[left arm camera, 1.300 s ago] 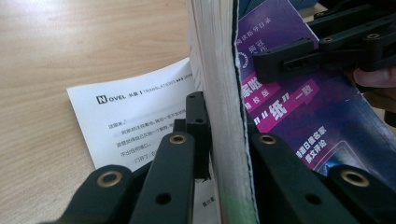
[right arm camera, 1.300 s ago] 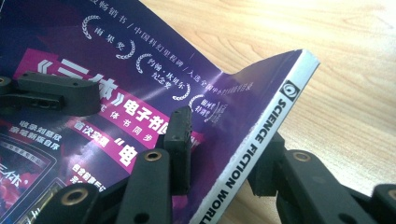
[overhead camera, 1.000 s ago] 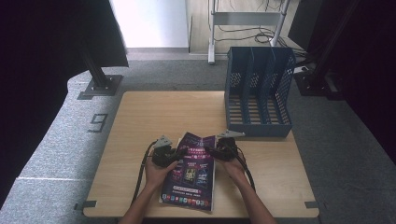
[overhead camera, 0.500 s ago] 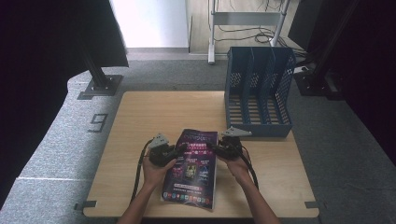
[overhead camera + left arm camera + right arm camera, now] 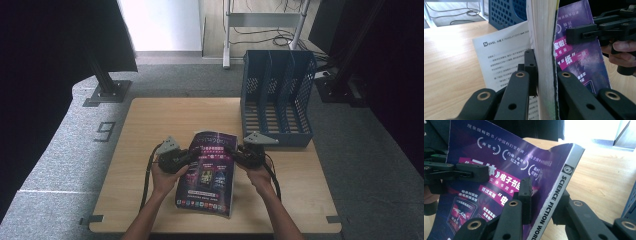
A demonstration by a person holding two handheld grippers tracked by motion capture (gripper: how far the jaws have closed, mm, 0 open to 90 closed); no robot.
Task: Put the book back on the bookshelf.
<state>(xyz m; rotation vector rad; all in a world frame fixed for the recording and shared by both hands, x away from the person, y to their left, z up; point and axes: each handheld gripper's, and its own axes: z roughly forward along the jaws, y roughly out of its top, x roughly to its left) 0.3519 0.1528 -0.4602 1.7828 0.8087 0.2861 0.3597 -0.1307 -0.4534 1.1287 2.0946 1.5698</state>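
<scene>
A purple magazine (image 5: 206,175) is held between both grippers over the table's near middle, its far end raised and its near end low by the front edge. My left gripper (image 5: 186,158) is shut on its open page edge (image 5: 546,50); a white printed page (image 5: 504,55) hangs loose beside the jaw. My right gripper (image 5: 236,154) is shut on the spine side, next to the words SCIENCE FICTION WORLD (image 5: 560,192). In the left gripper view the right gripper (image 5: 584,32) pinches the cover from the far side; in the right gripper view the left gripper (image 5: 474,173) does the same.
A blue slotted file rack (image 5: 277,100) stands at the table's back right corner, just beyond the right gripper. The wooden table (image 5: 165,120) shows bare wood at the left and back. Black stands and cables stand on the floor behind.
Both grippers stay shut on the magazine. Its far end has come up a little and the two hands have drawn slightly closer together.
</scene>
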